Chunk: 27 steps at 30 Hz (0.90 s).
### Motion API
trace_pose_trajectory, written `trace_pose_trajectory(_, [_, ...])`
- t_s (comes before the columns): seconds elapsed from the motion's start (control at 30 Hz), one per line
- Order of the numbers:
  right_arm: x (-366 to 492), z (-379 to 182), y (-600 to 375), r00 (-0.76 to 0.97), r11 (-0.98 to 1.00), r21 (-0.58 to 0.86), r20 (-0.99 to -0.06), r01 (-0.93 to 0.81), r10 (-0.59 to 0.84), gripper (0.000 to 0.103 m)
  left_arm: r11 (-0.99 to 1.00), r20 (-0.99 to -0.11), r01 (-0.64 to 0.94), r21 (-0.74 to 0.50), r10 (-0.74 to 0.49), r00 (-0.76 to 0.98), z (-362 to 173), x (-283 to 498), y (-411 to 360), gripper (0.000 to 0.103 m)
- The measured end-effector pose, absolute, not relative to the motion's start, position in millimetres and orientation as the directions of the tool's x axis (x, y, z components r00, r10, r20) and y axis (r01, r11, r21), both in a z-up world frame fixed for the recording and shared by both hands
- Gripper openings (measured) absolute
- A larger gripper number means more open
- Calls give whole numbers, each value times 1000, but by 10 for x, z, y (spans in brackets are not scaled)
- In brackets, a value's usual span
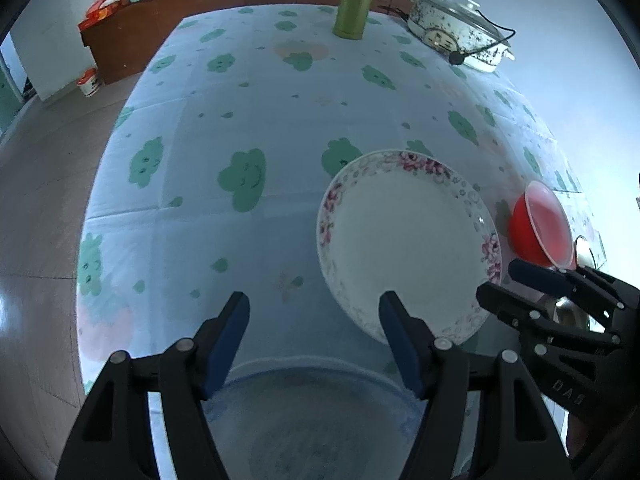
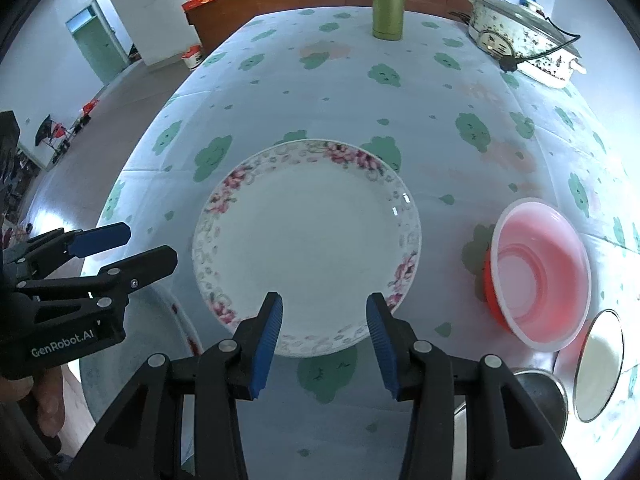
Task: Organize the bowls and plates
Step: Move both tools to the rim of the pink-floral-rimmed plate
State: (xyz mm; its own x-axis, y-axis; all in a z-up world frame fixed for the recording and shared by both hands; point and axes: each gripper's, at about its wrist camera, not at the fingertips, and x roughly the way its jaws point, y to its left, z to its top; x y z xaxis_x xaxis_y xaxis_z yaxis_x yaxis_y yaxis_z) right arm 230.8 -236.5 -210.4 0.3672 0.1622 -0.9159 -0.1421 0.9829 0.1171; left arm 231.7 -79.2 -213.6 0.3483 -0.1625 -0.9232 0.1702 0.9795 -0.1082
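Floral-rimmed plate (image 2: 306,246) flat on the cloud-print tablecloth (image 2: 400,100), mid-table. Right gripper (image 2: 324,308) spread wide just above its near rim, gripping nothing. Left gripper (image 1: 314,306) equally wide and bare, beside the plate's left edge, above a large pale basin (image 1: 312,412). Red bowl (image 2: 538,274) tilted just right of the plate; white dish (image 2: 598,364) and metal bowl (image 2: 536,396) beyond it. Far back: 1 green flask (image 2: 387,0), 1 lidded electric cooker (image 2: 520,42), both well apart from the plate.
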Motion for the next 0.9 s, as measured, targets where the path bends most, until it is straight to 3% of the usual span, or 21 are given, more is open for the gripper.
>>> trace_pose_trajectory(0.37, [2611,-2227,-2641,340,995,94,-935,-40,102,46,978,-936,169,-122,-170,308,-2319,2543,-867,68])
trace_pose_trajectory(0.9, [2805,-2382,-2634,295,997,68,-952,-48,79,42,979,-948,169,-115,-158,275,-2455,2715,-895,65])
